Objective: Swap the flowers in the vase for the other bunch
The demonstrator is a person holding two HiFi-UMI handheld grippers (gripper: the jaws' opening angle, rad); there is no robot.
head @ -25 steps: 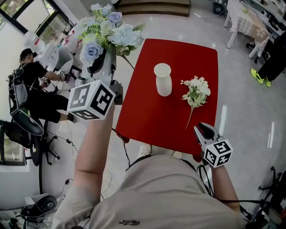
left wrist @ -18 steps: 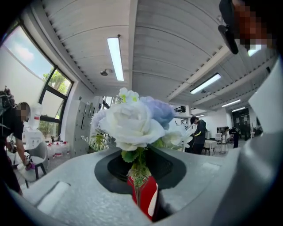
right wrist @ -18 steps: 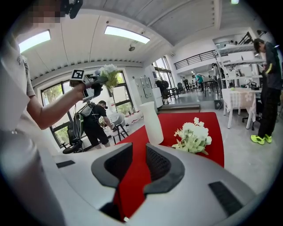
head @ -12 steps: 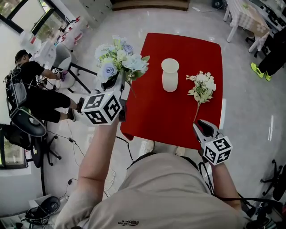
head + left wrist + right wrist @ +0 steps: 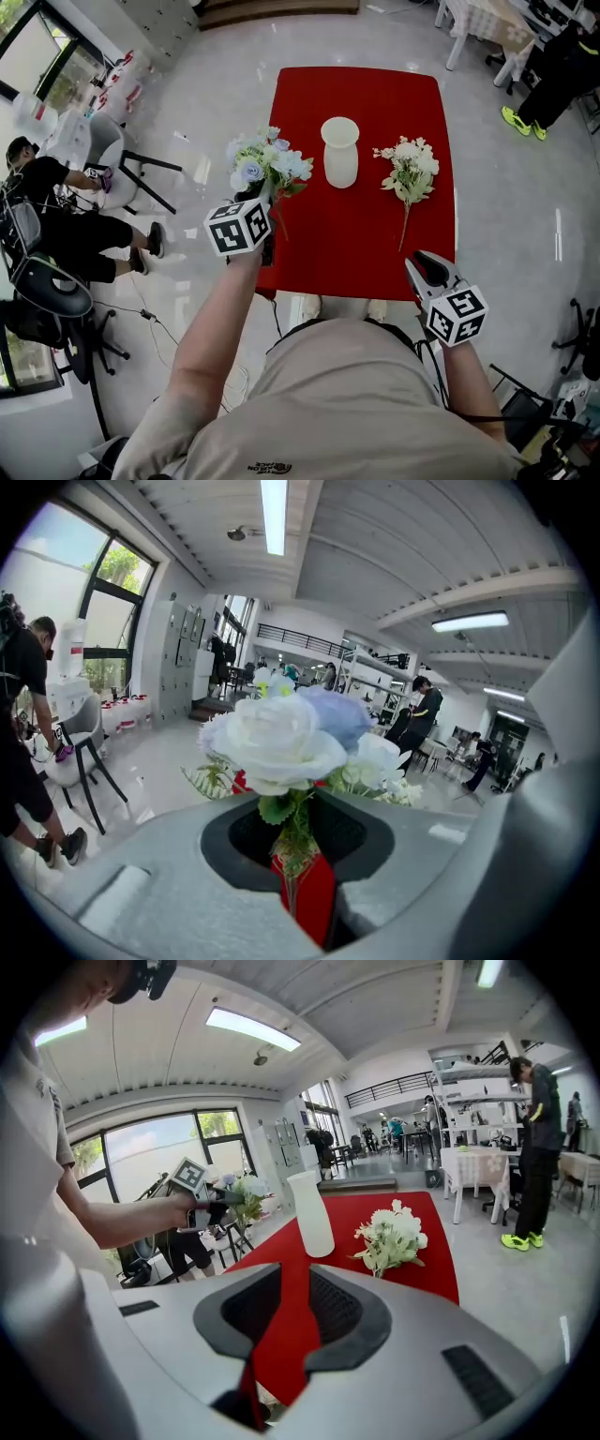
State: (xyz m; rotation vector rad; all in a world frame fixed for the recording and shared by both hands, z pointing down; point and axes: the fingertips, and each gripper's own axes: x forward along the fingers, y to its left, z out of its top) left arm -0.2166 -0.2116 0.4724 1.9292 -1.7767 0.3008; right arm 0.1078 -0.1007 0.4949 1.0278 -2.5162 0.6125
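The room is an open workspace with a pale glossy floor [image 5: 525, 234] and windows [image 5: 37, 56] on the left, where a person in black [image 5: 42, 192] sits well apart from the work. The red table [image 5: 356, 248] stands straight ahead, its top bare but for two things. The white vase [image 5: 339, 150] is upright near the middle and empty (so half the swap looks done). Just right of it the white bunch [image 5: 406, 173] lies flat on the table. Its long axis runs away from the person, with the blooms at the far end and the bare stem pointing back toward the right gripper [image 5: 429, 272]. That gripper hovers at the table's near right edge, jaws a narrow slit apart with nothing between them. It is plainly the nearer one to that stem, and a reach straight ahead would meet the stem end first. The blue-and-white bunch [image 5: 267, 164] is on the vase's other side, at the table's left edge, blooms up and away. Its stems are clamped in the left gripper [image 5: 265, 199], and setting it down is probably the step in hand.
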